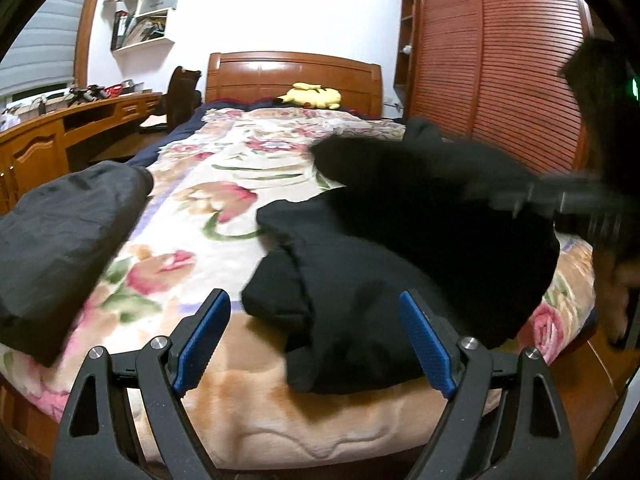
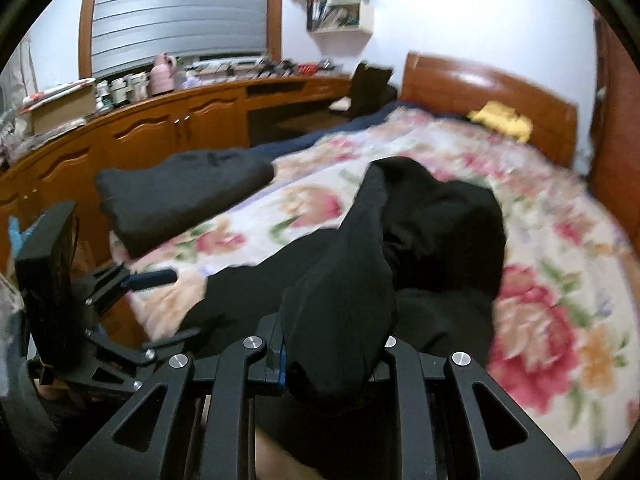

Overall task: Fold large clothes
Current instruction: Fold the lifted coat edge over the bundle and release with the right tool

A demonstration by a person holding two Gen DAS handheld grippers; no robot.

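1. Lying bunched and creased on the flowered blanket (image 1: 224, 184), toward the foot of the bed: a black garment (image 1: 384, 264), plain and dark, with thick folded edges and one long strip pulled up off the heap.
2. Resting farther along the same blanket, on the desk side and apart from the black garment: a dark grey folded garment (image 1: 60, 236), smoother and flatter.
3. Hovering just short of the black garment's near edge: the left gripper (image 1: 316, 340), blue pads (image 1: 202, 340) spread wide, holding nothing.
4. Clamping a thick strip of the black garment (image 2: 340, 292) and lifting it above the rest of the heap: the right gripper (image 2: 332, 356), jaws closed on the cloth, fingertips hidden by fabric.
5. Showing blurred at the black garment's far right side in the left wrist view: the right gripper again.
6. Sitting beyond the black garment, at the headboard (image 1: 294, 76): a yellow plush toy (image 1: 312, 96).
7. Holding books and papers, high on the wall beyond the headboard: white shelves (image 1: 144, 8), contents too small for reading.
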